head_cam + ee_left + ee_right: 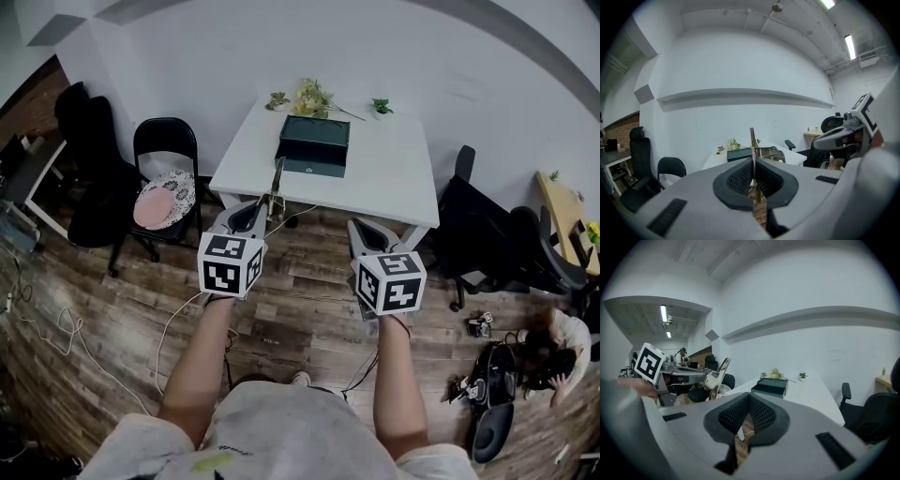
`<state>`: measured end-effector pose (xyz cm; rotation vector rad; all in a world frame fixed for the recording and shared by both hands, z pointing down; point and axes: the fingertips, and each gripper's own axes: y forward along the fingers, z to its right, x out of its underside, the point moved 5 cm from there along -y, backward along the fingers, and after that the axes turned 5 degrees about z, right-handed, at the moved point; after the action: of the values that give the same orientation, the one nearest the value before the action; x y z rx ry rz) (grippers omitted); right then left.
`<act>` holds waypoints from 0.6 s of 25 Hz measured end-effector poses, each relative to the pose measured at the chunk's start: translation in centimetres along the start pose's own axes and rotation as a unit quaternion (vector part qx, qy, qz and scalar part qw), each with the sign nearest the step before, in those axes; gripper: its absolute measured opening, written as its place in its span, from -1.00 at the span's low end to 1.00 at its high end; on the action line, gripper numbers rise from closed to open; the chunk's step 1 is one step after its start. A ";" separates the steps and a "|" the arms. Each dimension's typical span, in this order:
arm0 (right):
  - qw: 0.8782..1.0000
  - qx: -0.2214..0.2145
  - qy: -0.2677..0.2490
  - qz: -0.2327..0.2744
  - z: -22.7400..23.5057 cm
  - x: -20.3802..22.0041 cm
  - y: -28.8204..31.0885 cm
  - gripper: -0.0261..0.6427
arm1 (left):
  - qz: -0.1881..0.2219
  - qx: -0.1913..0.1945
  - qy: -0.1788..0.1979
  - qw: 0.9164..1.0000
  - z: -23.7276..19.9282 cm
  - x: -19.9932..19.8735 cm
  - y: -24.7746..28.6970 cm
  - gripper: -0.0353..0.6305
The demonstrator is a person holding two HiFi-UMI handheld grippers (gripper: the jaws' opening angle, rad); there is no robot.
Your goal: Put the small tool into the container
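Observation:
The small tool [276,187] is a thin metal blade with a brownish handle. My left gripper [261,208] is shut on it just before the white table's [394,178] near edge. In the left gripper view the tool [753,140] stands edge-on between the closed pads. The container is a dark green box [312,145] lying on the table beyond the tool, also visible as the box [769,386] in the right gripper view. My right gripper [364,230] hovers over the wooden floor beside the left one, its jaws [749,397] shut with nothing between them.
Small potted plants and flowers [314,97] line the table's far edge. A black chair with a round pink cushion [165,199] stands left of the table, and office chairs [487,234] stand to its right. Cables [56,328] and bags lie on the floor.

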<state>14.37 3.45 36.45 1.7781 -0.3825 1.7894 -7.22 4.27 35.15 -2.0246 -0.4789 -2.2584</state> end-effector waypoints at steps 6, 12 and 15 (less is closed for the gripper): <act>1.000 -0.009 -0.004 0.005 0.3 -0.3 1.5 -0.91 | 0.005 -0.009 -0.002 1.000 -0.8 0.0 0.9 -0.90; 1.000 -0.007 -0.008 0.003 1.4 0.0 2.9 -0.91 | 0.007 -0.005 -0.002 1.000 -1.2 0.4 2.8 -0.90; 1.000 -0.004 -0.011 0.005 2.1 0.0 3.8 -0.91 | 0.008 -0.003 -0.002 1.000 -1.6 0.6 4.1 -0.90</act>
<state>13.82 -0.76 37.37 1.7956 -0.4080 1.7734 -7.74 0.05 36.31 -2.0285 -0.4549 -2.2495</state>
